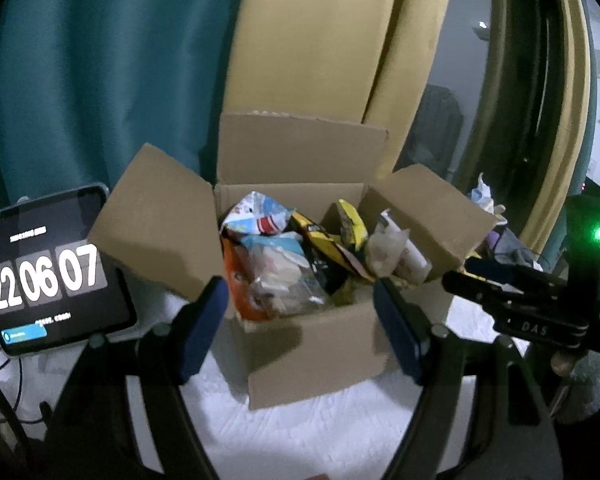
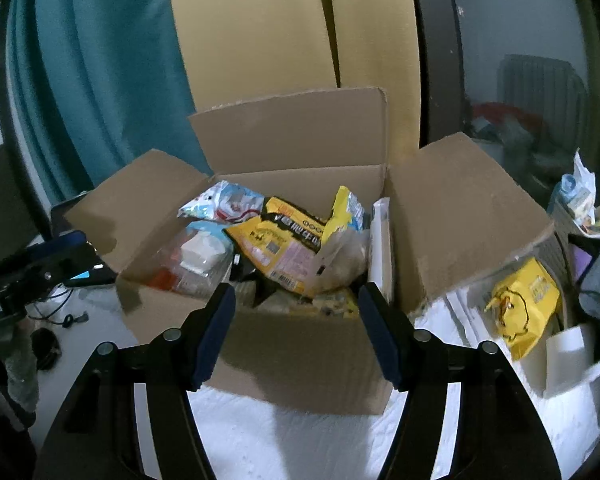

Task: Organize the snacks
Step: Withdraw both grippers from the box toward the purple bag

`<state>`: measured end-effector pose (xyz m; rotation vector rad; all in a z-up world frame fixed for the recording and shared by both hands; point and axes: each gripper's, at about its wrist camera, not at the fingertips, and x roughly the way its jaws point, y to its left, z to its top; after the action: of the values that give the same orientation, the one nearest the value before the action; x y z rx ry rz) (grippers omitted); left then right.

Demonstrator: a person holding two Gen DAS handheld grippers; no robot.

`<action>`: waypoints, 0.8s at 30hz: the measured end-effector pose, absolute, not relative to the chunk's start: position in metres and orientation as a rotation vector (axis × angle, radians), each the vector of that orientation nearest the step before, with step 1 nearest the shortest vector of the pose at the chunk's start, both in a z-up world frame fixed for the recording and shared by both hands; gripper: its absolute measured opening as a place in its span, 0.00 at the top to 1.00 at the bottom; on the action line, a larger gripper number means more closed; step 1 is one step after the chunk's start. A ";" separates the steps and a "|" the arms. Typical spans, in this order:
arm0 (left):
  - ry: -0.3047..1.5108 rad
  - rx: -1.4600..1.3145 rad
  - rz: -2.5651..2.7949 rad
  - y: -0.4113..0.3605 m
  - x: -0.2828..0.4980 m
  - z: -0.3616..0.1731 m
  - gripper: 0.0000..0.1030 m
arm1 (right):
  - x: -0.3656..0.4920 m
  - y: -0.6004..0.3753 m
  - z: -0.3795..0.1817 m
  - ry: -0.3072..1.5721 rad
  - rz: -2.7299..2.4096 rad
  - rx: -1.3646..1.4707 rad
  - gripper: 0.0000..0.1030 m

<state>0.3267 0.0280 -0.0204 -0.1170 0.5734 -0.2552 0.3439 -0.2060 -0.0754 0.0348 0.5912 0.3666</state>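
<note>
An open cardboard box (image 1: pixel 312 344) stands on a white cloth with its flaps spread outward. Several snack packets fill it: a white-and-blue bag (image 1: pixel 260 216), a yellow-and-black packet (image 1: pixel 320 240), a clear bag (image 1: pixel 284 276) and an orange packet (image 1: pixel 236 280). My left gripper (image 1: pixel 300 320) is open just in front of the box, nothing between its fingers. My right gripper (image 2: pixel 298 332) is also open before the box (image 2: pixel 300 348), above the yellow packet (image 2: pixel 284 248), holding nothing. Another yellow packet (image 2: pixel 528 304) lies outside, right of the box.
A tablet showing a clock (image 1: pixel 48 276) leans left of the box, with cables beside it. Teal curtain (image 1: pixel 100 80) and tall tan boards (image 1: pixel 320 40) stand behind. Clutter with a bottle (image 2: pixel 576 196) and a white roll (image 2: pixel 568 360) crowd the right side.
</note>
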 end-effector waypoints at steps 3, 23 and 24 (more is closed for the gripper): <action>0.575 -0.118 -0.257 0.027 0.313 -0.022 0.26 | 0.332 -0.206 -0.078 0.597 0.372 0.036 0.35; 0.610 -0.121 -0.252 0.032 0.221 -0.052 0.26 | 0.245 -0.201 -0.104 0.625 0.383 0.053 0.35; 0.614 -0.120 -0.251 0.033 0.218 -0.055 0.26 | 0.241 -0.201 -0.107 0.626 0.382 0.056 0.35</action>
<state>0.2180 0.0331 -0.0545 -0.1203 0.6139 -0.2509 0.2406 -0.2008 -0.1066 0.0557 0.6261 0.3822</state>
